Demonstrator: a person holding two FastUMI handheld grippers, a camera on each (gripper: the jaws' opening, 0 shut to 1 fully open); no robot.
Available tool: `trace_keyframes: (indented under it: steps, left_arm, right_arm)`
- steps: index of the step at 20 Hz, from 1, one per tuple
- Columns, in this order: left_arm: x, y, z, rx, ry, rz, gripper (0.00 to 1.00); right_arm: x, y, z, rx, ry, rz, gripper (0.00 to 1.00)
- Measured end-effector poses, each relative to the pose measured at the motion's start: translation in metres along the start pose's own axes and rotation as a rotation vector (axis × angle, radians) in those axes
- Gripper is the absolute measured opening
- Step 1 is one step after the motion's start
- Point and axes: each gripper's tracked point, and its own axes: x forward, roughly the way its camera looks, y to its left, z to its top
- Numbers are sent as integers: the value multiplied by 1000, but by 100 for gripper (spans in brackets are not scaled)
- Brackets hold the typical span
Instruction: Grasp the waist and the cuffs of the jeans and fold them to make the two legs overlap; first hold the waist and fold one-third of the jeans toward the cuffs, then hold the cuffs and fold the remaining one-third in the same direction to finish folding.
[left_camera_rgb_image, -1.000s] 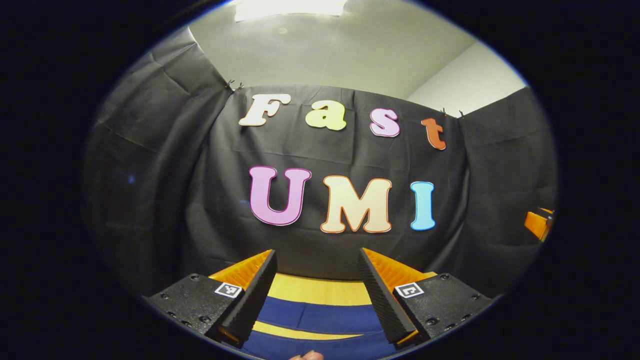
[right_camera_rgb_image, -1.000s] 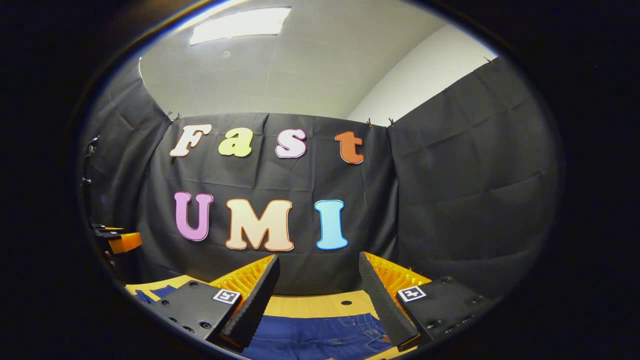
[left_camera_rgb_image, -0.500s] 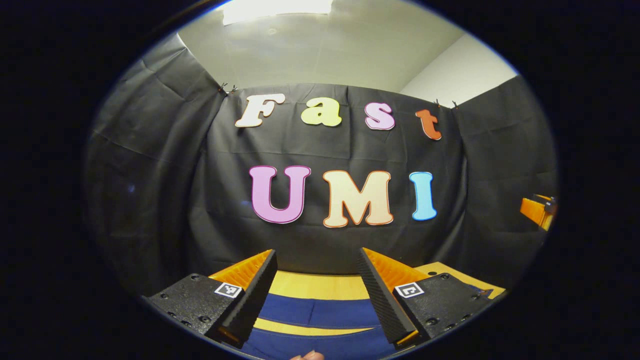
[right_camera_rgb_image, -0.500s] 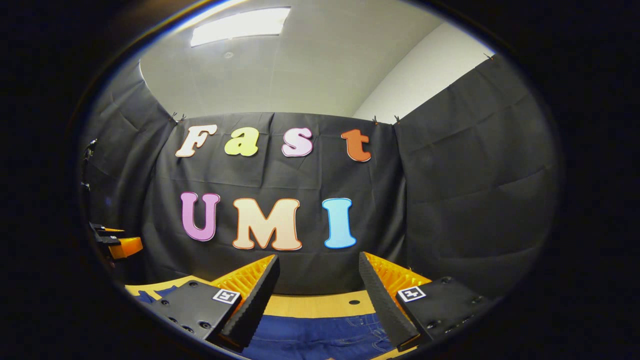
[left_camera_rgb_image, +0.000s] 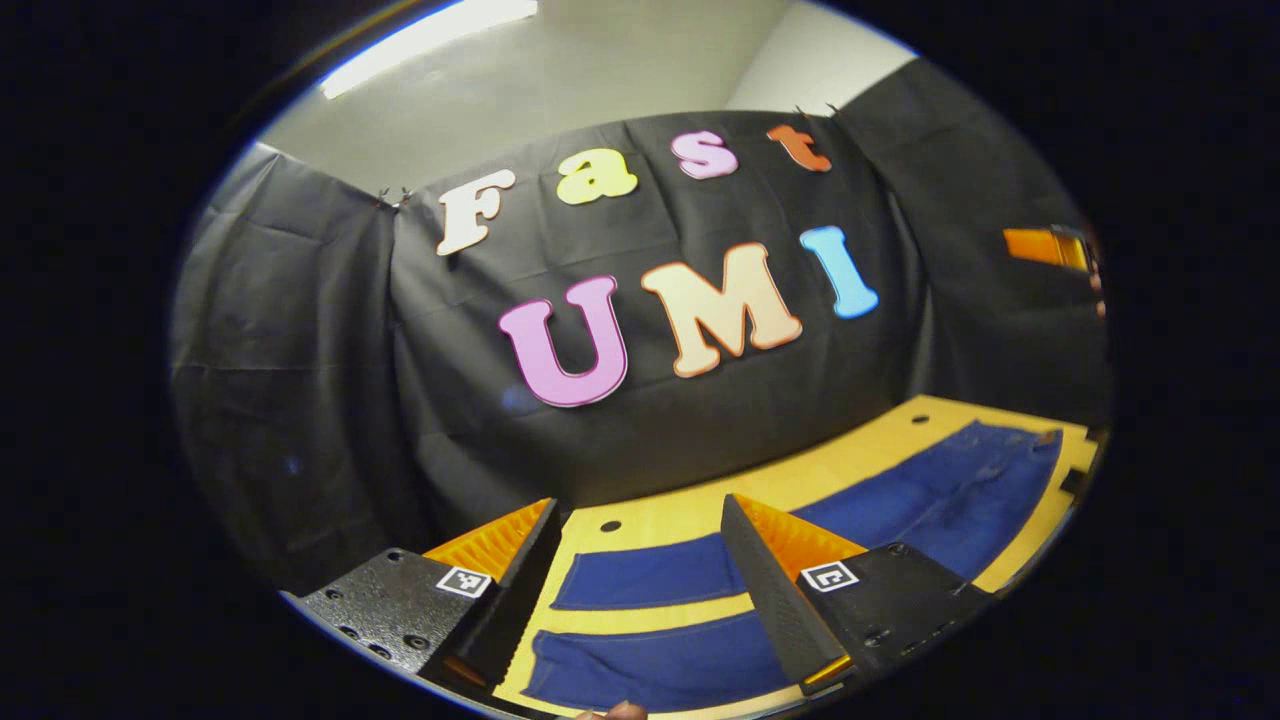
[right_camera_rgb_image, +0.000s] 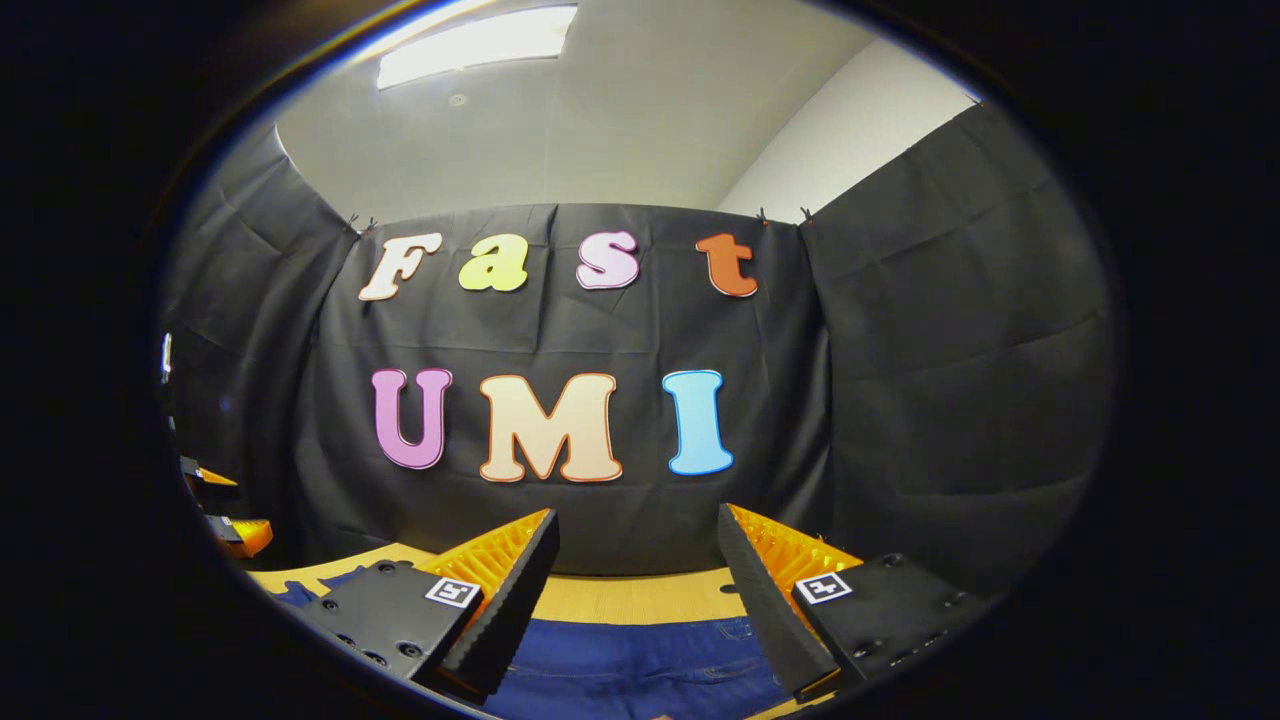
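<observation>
Blue jeans (left_camera_rgb_image: 900, 505) lie flat on the yellow table (left_camera_rgb_image: 690, 512), the two legs side by side. The cuffs (left_camera_rgb_image: 585, 590) end just beyond my left gripper (left_camera_rgb_image: 640, 505), and the waist (left_camera_rgb_image: 1040, 445) lies far to the right. The left gripper hangs open above the cuffs, with nothing between its fingers. In the right gripper view the upper part of the jeans (right_camera_rgb_image: 640, 670), with seams and pockets, lies under my right gripper (right_camera_rgb_image: 637, 515), which is open and holds nothing. The left gripper (right_camera_rgb_image: 228, 515) shows at the far left edge there. The right gripper (left_camera_rgb_image: 1045, 245) shows orange at the far right of the left gripper view.
Black cloth walls close the booth on three sides, right behind the table's far edge. A small round hole (left_camera_rgb_image: 610, 525) sits in the tabletop near the cuffs. A fingertip (left_camera_rgb_image: 612, 711) of the holding hand peeks in at the bottom.
The left gripper has tipped down and rolled, so both legs and the waist now show along the table. The right gripper has shifted slightly. Both stay open.
</observation>
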Motion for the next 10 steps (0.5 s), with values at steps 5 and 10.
trace_keyframes:
  steps: [5,10]
  left_arm:
    - [-9,5,-74,259,146,-111,95]
    - [-20,-2,-137,444,261,-270,95]
  right_arm:
    - [-2,4,-14,-3,26,-20,98]
    - [-11,3,-25,-29,47,-51,98]
